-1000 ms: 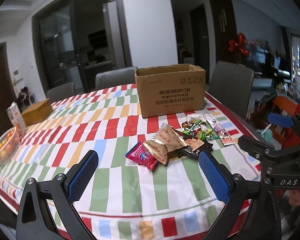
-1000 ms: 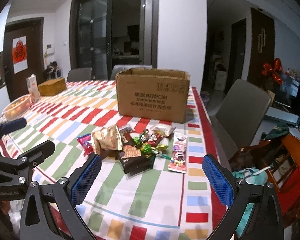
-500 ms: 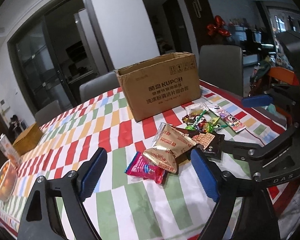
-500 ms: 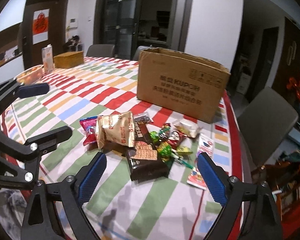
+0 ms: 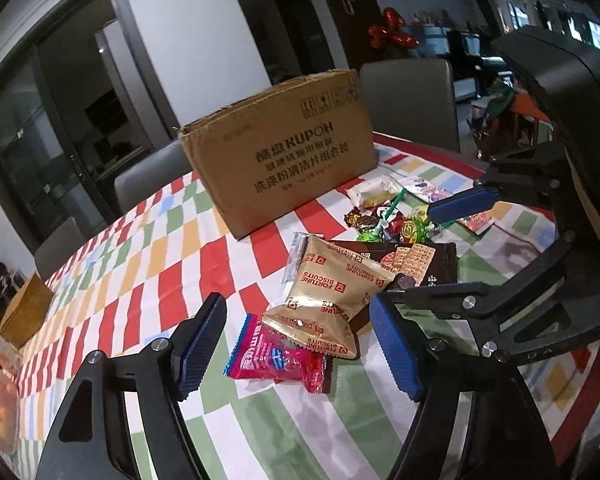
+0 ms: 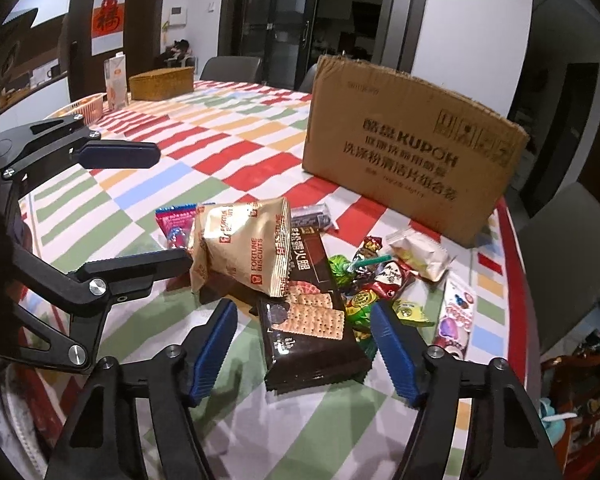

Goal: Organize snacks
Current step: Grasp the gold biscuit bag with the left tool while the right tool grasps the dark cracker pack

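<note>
Task status: at the start, judging by the layout — no snack is held and every visible snack lies on the checked red, green and white tablecloth [image 5: 148, 288]. Nearest, the left gripper [image 5: 298, 354] stands with jaws wide and nothing between them; the pink foil candy packet [image 5: 278, 358] lies between its blue pads, with no contact visible. The right gripper [image 6: 302, 354] is likewise spread wide and empty, its pads flanking the near end of the dark brown cracker packet [image 6: 312, 332] without touching it. Just beyond, the gold foil Fortune Biscuits bag [image 6: 246, 246] rests partly on the cracker packet and partly over the pink packet. To the right of these lies a loose cluster of small wrapped sweets [image 6: 374, 280], a white wrapped cake [image 6: 418, 254] and a flat pink-and-white sachet [image 6: 454, 314]. Farther back stands the open-topped brown cardboard box [image 6: 412, 152] — the likely destination; its interior is hidden, so its contents cannot be told. At the far left are a woven tan box [image 6: 162, 82] and a carton [image 6: 116, 78]. Remaining work: the whole pile.
</note>
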